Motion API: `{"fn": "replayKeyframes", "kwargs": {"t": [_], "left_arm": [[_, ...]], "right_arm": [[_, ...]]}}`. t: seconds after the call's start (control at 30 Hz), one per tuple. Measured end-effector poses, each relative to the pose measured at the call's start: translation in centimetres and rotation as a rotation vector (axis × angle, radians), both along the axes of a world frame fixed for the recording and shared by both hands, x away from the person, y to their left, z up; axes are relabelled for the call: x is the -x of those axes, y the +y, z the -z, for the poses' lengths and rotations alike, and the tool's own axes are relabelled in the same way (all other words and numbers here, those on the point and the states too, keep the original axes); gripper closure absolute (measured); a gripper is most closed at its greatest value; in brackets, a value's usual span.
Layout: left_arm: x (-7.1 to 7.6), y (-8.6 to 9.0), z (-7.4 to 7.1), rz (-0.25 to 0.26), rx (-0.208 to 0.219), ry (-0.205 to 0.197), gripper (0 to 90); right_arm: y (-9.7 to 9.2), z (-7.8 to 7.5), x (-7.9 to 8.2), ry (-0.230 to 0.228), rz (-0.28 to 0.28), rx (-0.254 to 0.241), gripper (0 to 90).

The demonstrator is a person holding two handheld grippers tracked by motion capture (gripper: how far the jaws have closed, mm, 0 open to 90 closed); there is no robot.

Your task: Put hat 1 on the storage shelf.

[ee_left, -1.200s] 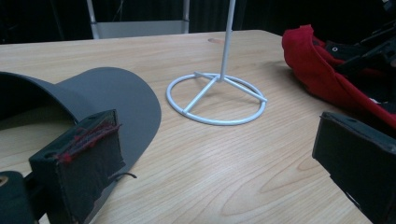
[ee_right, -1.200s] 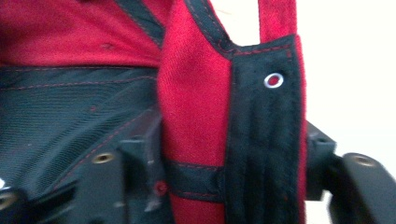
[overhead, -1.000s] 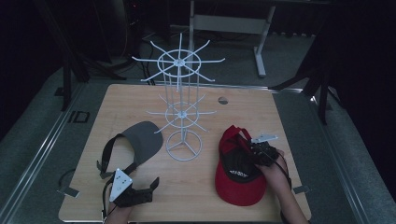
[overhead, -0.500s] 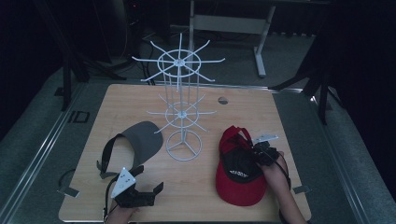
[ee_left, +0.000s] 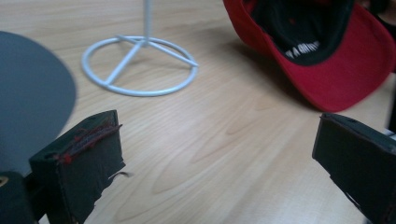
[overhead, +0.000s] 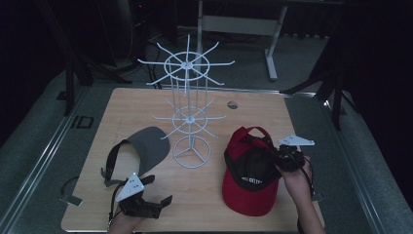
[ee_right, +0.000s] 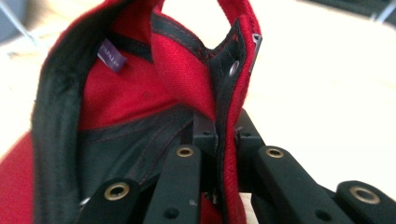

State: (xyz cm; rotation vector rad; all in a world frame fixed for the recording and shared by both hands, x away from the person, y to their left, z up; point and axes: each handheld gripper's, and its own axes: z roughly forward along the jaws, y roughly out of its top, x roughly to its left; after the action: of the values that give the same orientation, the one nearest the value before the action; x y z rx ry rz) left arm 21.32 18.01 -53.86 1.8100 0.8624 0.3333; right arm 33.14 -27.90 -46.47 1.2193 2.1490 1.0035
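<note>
From the high view, the red cap (overhead: 251,183) lies upside down at the lower right of the wooden table (overhead: 234,122), its back edge lifted by the right gripper (overhead: 281,158), whose jaws have just been closing and are now pinched on the cap's rim. At the lower left the left gripper (overhead: 155,191) rests with jaws spread wide, just below the grey visor (overhead: 146,146). The white wire rack (overhead: 187,102) stands in the middle.

In the left gripper view, both jaws stand well apart over bare wood, the cap at the upper right.

In the right gripper view, the jaws clamp the cap's red back edge beside its snap strap (ee_right: 232,70)
</note>
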Motion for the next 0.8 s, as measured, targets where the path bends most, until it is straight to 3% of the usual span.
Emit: {"fn": "replayKeyframes", "kwargs": {"t": [0.07,0.1,0.27,0.4,0.63,0.67,0.73,0.8], "left_arm": [[-0.1,-0.2,-0.4,0.013,-0.008,-0.005,2.3],[-0.1,-0.3,-0.5,0.012,-0.014,-0.010,4.0],[-0.3,-1.1,-1.2,0.043,-0.044,-0.014,5.7],[-0.5,-1.6,-1.8,0.081,-0.035,-0.020,6.5],[-1.0,-2.7,-3.8,0.151,-0.041,-0.045,6.9],[-1.2,-3.4,-4.9,0.175,-0.058,-0.062,6.9],[-1.3,-3.7,-5.3,0.185,-0.060,-0.066,6.9],[-1.6,-4.4,-6.6,0.209,-0.052,-0.093,7.7]], "right_arm": [[0.1,-0.6,0.4,-0.011,-0.002,-0.013,84.1],[0.2,-2.1,1.2,-0.043,-0.004,-0.036,84.1],[0.9,-5.2,2.7,-0.101,-0.027,-0.059,84.2],[1.4,-6.9,3.7,-0.150,-0.053,-0.070,84.2],[1.7,-8.5,4.7,-0.185,-0.077,-0.072,84.2],[1.7,-8.9,5.1,-0.202,-0.078,-0.066,84.3],[1.6,-9.1,5.3,-0.208,-0.075,-0.062,84.2],[1.5,-9.3,5.5,-0.215,-0.077,-0.069,84.2]]}}
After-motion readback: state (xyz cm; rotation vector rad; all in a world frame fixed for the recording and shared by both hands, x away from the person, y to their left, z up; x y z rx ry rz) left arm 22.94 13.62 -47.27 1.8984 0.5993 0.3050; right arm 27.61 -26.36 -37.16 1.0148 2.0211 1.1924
